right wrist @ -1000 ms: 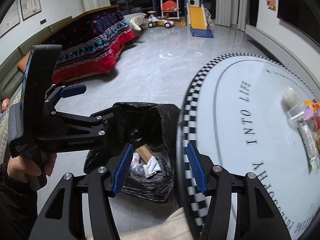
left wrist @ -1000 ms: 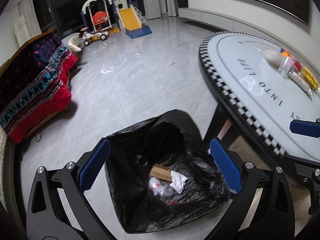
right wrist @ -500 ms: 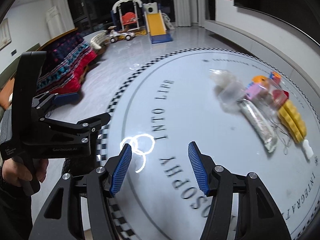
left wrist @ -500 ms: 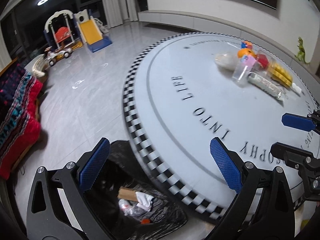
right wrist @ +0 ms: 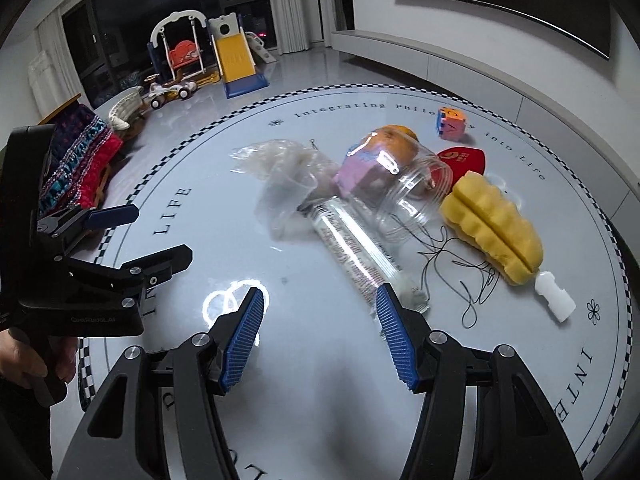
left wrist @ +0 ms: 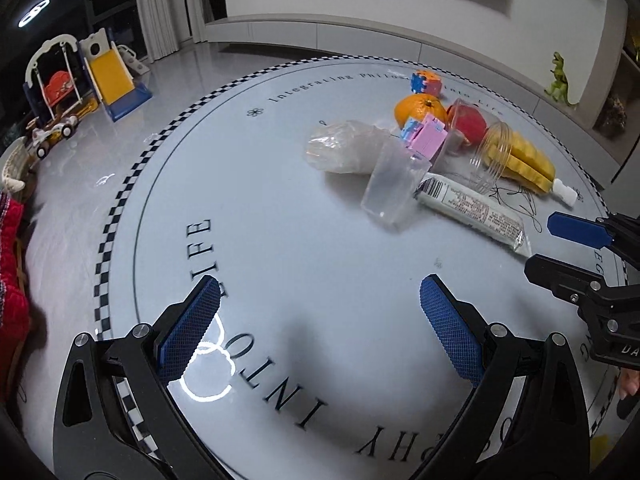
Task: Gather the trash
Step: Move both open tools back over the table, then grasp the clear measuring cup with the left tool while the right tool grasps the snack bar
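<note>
I am holding both grippers over the round table (right wrist: 280, 360), jaws spread wide, nothing in them: left gripper (left wrist: 320, 320), right gripper (right wrist: 318, 330). Step in hand, as I judge it: approaching for a pick. Nearest trash is the long clear wrapper (right wrist: 356, 248), its end just beside the right fingertip (right wrist: 390, 312); crumpled plastic bag (right wrist: 280, 160) and clear cup (left wrist: 390, 190) are lying beyond. Next move calls for centring the right jaws on the wrapper end, then closing.
</note>
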